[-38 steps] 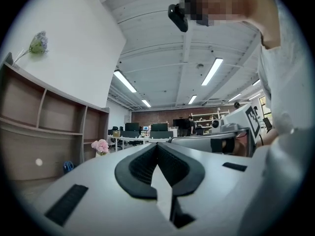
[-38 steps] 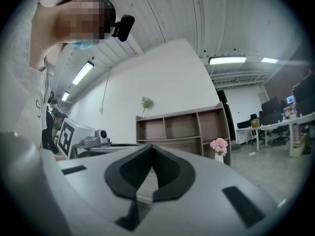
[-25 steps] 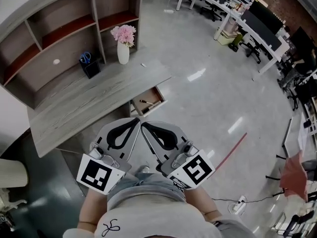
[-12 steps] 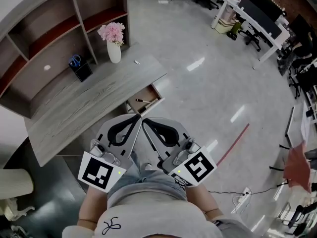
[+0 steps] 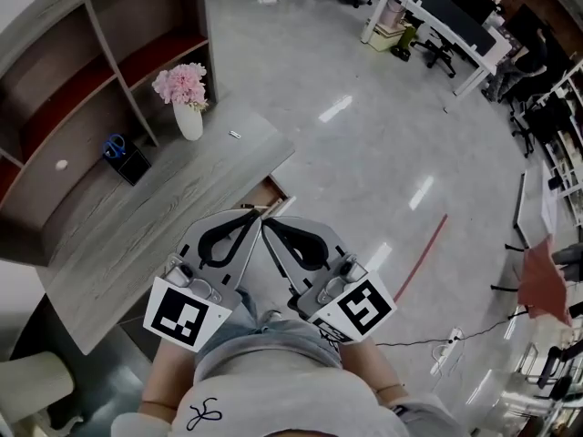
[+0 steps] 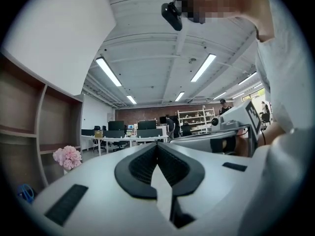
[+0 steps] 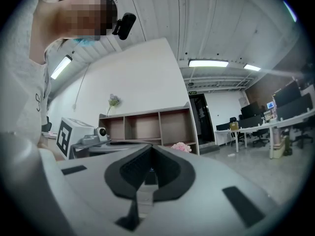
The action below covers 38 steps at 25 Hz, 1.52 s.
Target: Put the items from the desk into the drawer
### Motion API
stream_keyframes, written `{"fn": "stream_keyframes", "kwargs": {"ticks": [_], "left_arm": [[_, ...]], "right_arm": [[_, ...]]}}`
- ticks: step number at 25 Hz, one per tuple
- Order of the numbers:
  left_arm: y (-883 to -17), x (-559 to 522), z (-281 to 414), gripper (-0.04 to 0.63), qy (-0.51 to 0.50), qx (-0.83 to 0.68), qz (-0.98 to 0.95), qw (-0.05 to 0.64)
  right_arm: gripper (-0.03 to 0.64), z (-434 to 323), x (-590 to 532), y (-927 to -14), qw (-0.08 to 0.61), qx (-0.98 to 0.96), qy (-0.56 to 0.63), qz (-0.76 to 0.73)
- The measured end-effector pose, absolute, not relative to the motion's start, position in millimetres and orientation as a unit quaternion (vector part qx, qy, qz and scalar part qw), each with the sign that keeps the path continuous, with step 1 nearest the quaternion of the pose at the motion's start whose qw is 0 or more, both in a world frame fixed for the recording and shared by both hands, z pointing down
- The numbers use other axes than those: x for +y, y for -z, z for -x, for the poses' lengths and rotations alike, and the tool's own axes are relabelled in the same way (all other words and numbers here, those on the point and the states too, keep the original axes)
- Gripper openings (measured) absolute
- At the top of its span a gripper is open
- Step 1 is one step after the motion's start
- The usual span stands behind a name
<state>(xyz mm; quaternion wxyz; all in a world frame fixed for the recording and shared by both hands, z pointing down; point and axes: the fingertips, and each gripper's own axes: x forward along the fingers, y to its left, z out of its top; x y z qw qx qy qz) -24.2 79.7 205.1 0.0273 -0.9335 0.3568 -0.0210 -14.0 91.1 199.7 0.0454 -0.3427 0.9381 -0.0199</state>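
The grey wooden desk (image 5: 137,217) runs along the left of the head view. A small pale item (image 5: 234,135) lies near its far corner. An open drawer (image 5: 276,192) juts out under the desk's edge, and my gripper tips hide most of its inside. My left gripper (image 5: 249,214) and right gripper (image 5: 265,224) are held side by side close to my body, both shut and empty, their tips just short of the drawer. The left gripper (image 6: 157,146) and the right gripper (image 7: 150,149) each show closed pads with nothing between them.
A white vase of pink flowers (image 5: 187,98) and a black holder with blue scissors (image 5: 123,156) stand at the desk's back by the shelf unit (image 5: 82,71). Shiny floor (image 5: 364,153) spreads to the right, with office desks and chairs (image 5: 437,16) far off.
The desk, vase and drawer have slid left and nearer in the head view, and the gripper tips now overlap the drawer. Both grippers stay shut, together and empty.
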Motion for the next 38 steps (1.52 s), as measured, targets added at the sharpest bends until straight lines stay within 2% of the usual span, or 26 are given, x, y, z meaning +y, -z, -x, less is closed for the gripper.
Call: {"fn": "stream_keyframes", "kwargs": {"ticks": [18,38], "left_arm": [[-220,-49,92,0.008,0.015,0.288,0.958,0.006],[-246,-90,93,0.008,0.027,0.240,0.970,-0.006]], "right_arm": [[0.008,84,-36,-214,0.041,0.912,0.034,0.407],[0.009,83,-80,-228,0.021,0.889,0.050,0.454]]}}
